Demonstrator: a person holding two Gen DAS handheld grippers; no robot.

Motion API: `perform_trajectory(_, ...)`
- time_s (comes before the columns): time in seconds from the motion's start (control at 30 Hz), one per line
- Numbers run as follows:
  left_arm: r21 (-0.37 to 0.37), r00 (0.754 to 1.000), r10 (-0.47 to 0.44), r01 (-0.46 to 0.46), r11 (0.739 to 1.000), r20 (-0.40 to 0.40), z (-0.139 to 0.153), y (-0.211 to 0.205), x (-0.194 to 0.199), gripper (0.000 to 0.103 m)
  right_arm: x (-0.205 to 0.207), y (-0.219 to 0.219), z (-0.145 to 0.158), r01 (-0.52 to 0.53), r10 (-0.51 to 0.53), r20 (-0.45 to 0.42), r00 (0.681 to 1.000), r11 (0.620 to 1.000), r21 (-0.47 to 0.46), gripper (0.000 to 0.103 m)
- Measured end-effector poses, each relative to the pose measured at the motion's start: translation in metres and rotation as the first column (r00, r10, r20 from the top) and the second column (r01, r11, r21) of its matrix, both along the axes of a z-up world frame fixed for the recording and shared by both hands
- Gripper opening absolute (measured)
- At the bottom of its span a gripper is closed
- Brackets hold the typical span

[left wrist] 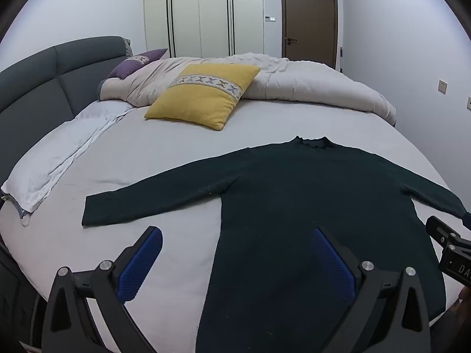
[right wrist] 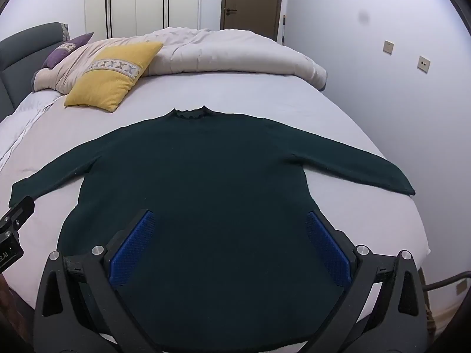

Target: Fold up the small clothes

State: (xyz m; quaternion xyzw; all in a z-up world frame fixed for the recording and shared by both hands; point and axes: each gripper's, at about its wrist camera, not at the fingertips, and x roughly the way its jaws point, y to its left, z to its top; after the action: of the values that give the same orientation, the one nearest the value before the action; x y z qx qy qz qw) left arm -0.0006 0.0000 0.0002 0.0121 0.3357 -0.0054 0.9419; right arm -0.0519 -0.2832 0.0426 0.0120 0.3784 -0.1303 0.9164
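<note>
A dark green long-sleeved sweater [left wrist: 294, 200] lies flat on the bed, collar away from me, both sleeves spread out sideways. It also shows in the right wrist view [right wrist: 212, 176]. My left gripper [left wrist: 235, 247] is open and empty, hovering above the sweater's lower left edge, its left finger over bare sheet. My right gripper [right wrist: 228, 229] is open and empty, hovering above the sweater's lower body. The right gripper's body shows at the right edge of the left wrist view [left wrist: 450, 247], and the left gripper's body at the left edge of the right wrist view [right wrist: 11, 229].
The bed has a pale sheet [left wrist: 164, 153]. A yellow cushion [left wrist: 203, 94], a purple cushion [left wrist: 138, 63] and a rumpled beige duvet [left wrist: 309, 82] lie at the far side. A white pillow [left wrist: 56, 161] lies left by the grey headboard [left wrist: 44, 88]. A wall runs along the right [right wrist: 397, 94].
</note>
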Motion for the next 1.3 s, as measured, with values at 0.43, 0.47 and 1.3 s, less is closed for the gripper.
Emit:
perform_trajectory(0.43, -0.001, 1.0, 0.002, -0.002, 1.0, -0.007, 0.0006, 0.0019, -0.0005, 0.103, -0.0033, 0.0039, -0.0028, -0.013, 0.013, -0.004, 1.0, 1.0, 0.009, 0.103)
perform_trajectory(0.47, -0.002, 1.0, 0.002, -0.002, 1.0, -0.008, 0.0004, 0.0034, 0.0012, 0.103, -0.0039, 0.0038, -0.003, -0.013, 0.013, -0.005, 1.0, 1.0, 0.01, 0.103)
perform_trajectory(1.3, -0.007, 1.0, 0.003, -0.003, 1.0, -0.011, -0.0006, 0.0077, -0.0006, 0.103, -0.0018, 0.0076, -0.0086, -0.017, 0.017, -0.022, 1.0, 1.0, 0.012, 0.103)
